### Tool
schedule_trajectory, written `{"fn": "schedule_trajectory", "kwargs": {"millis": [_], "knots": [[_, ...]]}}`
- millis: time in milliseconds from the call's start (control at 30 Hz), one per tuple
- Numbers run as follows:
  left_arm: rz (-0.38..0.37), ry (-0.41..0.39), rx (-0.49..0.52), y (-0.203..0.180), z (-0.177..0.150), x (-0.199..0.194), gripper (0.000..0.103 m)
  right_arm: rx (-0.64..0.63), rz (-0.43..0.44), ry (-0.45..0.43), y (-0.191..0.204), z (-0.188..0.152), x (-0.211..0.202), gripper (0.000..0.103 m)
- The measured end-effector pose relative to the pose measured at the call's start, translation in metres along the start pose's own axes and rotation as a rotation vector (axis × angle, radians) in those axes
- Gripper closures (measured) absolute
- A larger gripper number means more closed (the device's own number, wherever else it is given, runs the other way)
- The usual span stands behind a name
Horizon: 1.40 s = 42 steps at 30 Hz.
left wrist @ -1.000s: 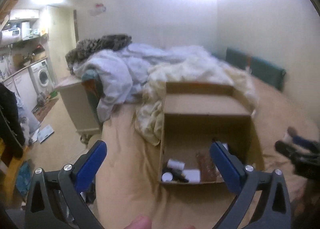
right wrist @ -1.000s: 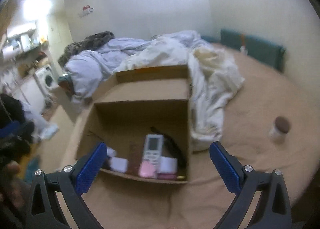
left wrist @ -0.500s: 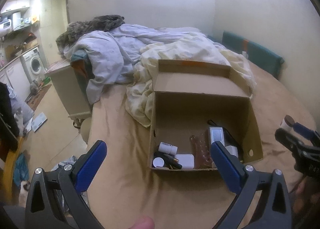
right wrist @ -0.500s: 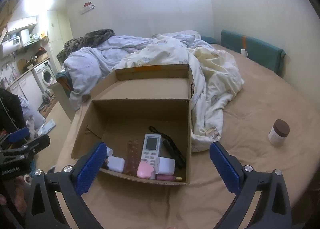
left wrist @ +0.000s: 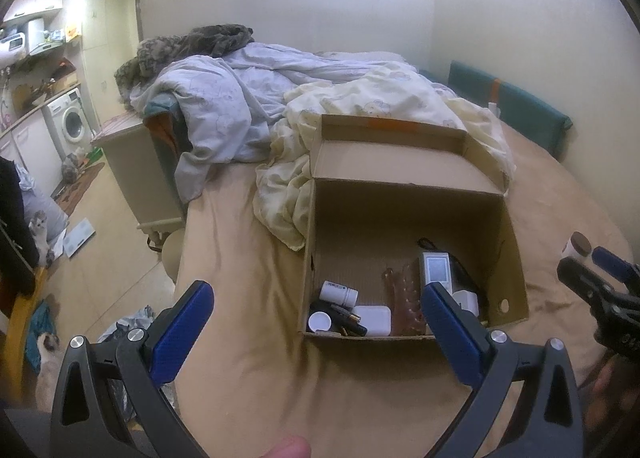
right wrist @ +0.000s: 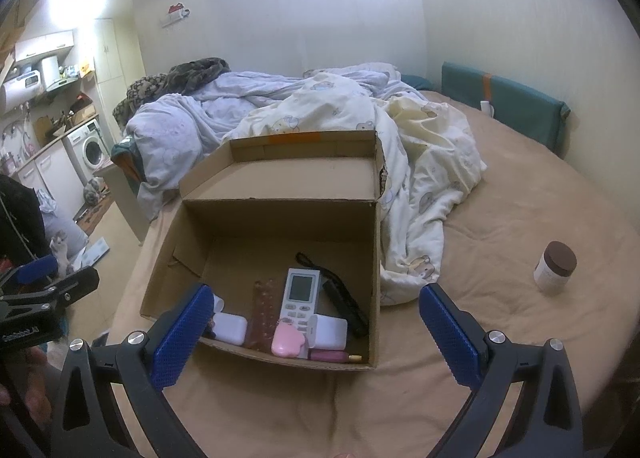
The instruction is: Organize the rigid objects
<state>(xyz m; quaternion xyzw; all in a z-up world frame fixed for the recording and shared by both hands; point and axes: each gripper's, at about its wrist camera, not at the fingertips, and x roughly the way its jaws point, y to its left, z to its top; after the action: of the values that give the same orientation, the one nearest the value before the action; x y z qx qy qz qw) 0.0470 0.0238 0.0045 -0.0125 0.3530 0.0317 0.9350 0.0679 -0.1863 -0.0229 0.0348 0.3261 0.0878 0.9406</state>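
From my right gripper (right wrist: 312, 328) I see the jar (right wrist: 555, 267) with the brown lid standing upright on the bed (right wrist: 520, 218), off to the right of the spread fingers and well apart from them. The cardboard box (right wrist: 376, 258) sits straight ahead with its flaps up; inside lie a remote (right wrist: 299, 296), a pink case (right wrist: 288, 342) and a white case (right wrist: 230, 328). My right gripper is wide apart and holds nothing. My left gripper (left wrist: 316, 328) is likewise spread wide and holds nothing, hovering level above the bed, pointed at the box's near left corner.
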Motion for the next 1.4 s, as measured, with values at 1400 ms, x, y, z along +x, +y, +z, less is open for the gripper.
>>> {"fn": "schedule_trajectory", "kwargs": {"millis": [1400], "knots": [[-0.018, 0.038, 0.000, 0.0007, -0.0028, 0.0053, 0.000, -0.016, 0.003, -0.012, -0.0029, 0.0027, -0.0049, 0.000]]}}
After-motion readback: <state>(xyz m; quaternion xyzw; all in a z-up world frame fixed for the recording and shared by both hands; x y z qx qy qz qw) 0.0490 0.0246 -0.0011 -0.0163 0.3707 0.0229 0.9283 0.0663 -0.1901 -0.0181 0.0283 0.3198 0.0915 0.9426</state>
